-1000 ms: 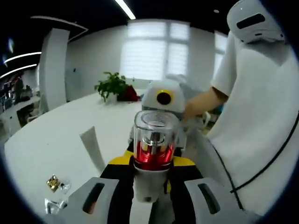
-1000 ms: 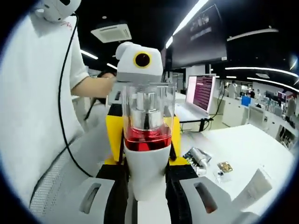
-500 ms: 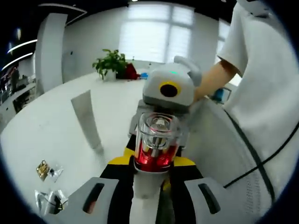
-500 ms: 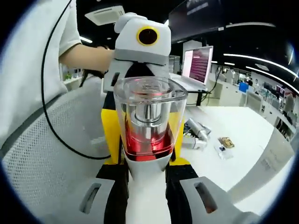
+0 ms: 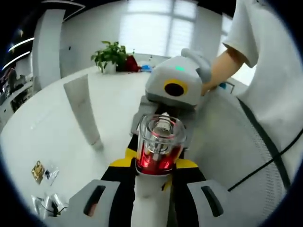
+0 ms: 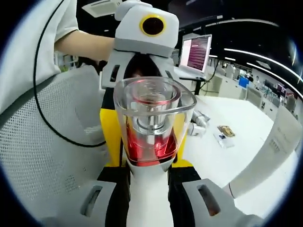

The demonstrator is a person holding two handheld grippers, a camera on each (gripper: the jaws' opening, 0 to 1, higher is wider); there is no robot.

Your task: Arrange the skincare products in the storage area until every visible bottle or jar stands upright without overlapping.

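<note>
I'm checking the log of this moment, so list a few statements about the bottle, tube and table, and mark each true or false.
1. The bottle with the clear cap and red band is held between both grippers. True.
2. The white tube lies flat on the table. False: it stands upright.
3. A potted plant stands at the table's far end. True.
4. The small packets rest on top of the tube. False: they lie apart on the table.

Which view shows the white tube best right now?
The left gripper view: the white tube stands upright on the table, seen whole. The right gripper view catches it only partly at the edge, large and distorted.
</note>
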